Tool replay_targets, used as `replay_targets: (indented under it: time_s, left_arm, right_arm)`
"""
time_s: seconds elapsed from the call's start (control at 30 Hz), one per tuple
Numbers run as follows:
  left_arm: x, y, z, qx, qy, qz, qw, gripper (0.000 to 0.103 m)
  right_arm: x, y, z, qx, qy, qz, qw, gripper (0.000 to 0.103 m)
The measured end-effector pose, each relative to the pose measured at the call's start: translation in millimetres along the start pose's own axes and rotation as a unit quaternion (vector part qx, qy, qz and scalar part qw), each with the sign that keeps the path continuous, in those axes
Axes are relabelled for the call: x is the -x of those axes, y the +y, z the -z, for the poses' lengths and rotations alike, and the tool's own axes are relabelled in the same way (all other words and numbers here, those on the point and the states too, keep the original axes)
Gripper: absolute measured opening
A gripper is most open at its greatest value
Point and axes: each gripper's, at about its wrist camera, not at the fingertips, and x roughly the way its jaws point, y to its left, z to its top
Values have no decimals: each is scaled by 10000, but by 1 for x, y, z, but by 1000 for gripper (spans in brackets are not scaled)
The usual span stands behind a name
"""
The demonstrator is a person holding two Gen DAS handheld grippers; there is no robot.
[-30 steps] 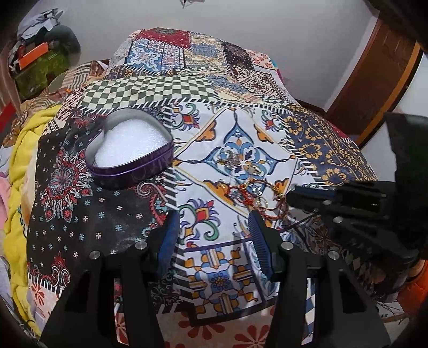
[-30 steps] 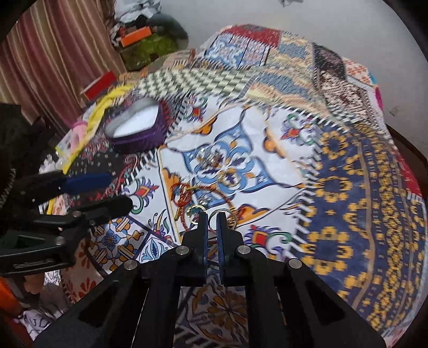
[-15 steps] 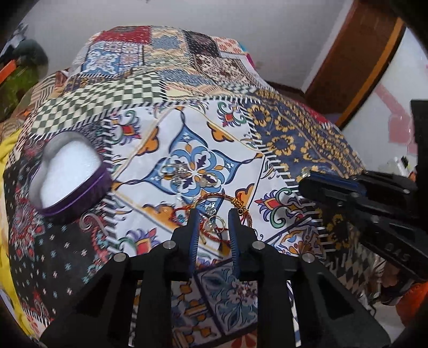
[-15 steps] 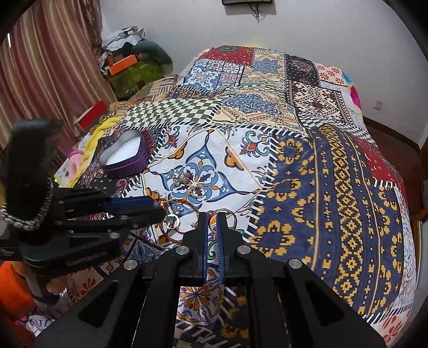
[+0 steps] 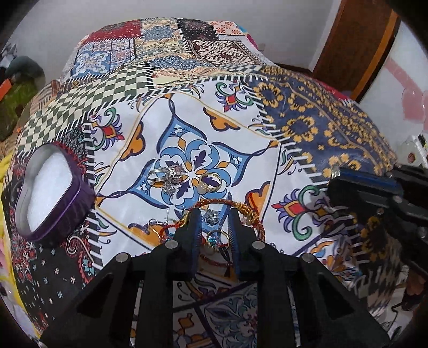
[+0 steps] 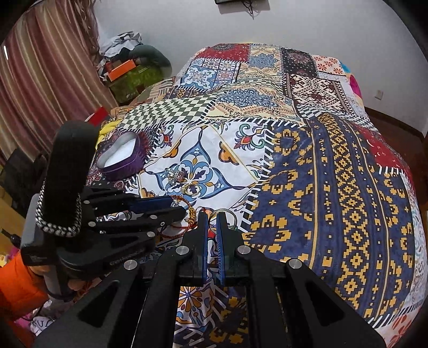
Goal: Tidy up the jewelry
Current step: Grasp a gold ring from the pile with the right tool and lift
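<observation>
My left tool (image 5: 213, 223) stands narrowly parted over a ring (image 5: 217, 237) at lower centre; right tool (image 6: 211, 222) nearly shut, apparently empty. I should close squarely, then carry to the heart-shaped tin (image 5: 50, 192), left.

Patchwork bedspread (image 6: 334, 166) over bed; white wall (image 6: 294, 24); striped curtain (image 6: 45, 80); wooden door (image 5: 355, 45); cluttered boxes (image 6: 128, 72).

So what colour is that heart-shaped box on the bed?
The heart-shaped box is purple outside, white inside; clearest in the left wrist view.
</observation>
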Motion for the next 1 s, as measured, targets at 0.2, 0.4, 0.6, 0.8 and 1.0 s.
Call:
replay_targets:
  time_s: [0.2, 0.4, 0.6, 0.8, 1.0]
  left_arm:
    - [1, 2, -1, 59, -10, 31, 10000, 9]
    - [20, 5, -2, 165, -212, 224, 9994, 9]
    - [55, 4, -7, 185, -616, 350, 9973, 9]
    - [95, 10, -8, 257, -1050, 305, 9937, 9]
    - [122, 30, -1, 451, -1313, 161, 9902, 9]
  right_arm:
    - [3, -3, 1, -73, -11, 3, 10000, 6]
    - [10, 0, 0, -51, -71, 28, 10000, 6]
    - [21, 9, -7, 13, -250, 34, 9997, 5]
    - [29, 24, -14, 167, -414, 43, 9990, 5]
    - [17, 30, -20, 346, -257, 166, 9989, 5]
